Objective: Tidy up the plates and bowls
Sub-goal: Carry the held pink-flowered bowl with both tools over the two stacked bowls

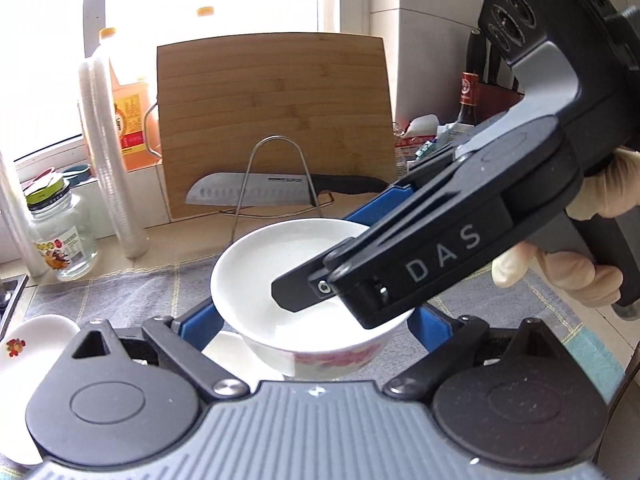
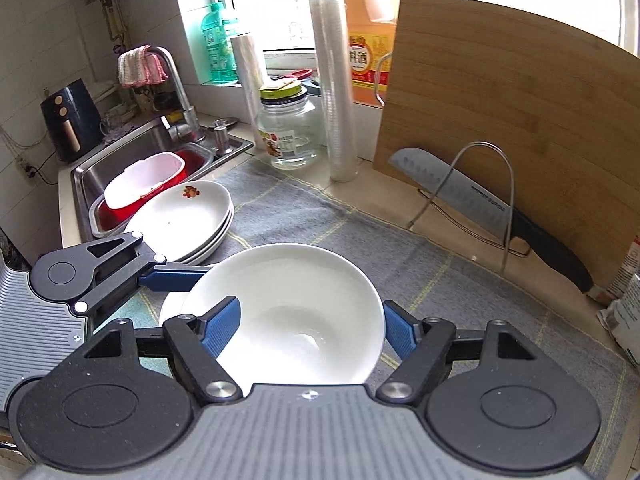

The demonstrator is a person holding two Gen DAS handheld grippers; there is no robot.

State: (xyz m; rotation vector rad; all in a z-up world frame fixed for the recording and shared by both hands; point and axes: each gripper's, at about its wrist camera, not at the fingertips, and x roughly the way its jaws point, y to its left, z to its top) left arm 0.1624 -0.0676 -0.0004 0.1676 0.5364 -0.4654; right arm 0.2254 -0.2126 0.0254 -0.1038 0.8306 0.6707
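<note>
The bowl [image 2: 288,280] is held off the grey mat [image 2: 360,232] by both tongs at once, so the step in hand is judged to be a shared carry toward a resting place, perhaps the plates [image 2: 188,216] stacked beside the sink [image 2: 80,176]. For this to be done well, the two grips should be moved as one. The rim should be kept level, and no twist should be put between the hands, since the glazed wall is likely to slip on the pads. The bowl should be lowered squarely and released only once its foot is borne from below. The left tongs [image 1: 314,314] are spread wide and closed across the whole bowl, a blue pad being pressed against each side of its flowered outer wall. The right tongs [image 2: 311,324] are drawn in nearly as far as they go and are clamped on the bowl's wall: one finger is set inside the basin and the other outside the rim, though the exact contact of the outer pad cannot be made out. The bowl thus lies directly between both pairs of fingers, close under each camera. Something white [image 2: 170,312] is partly seen beneath it; it cannot be told what.
</note>
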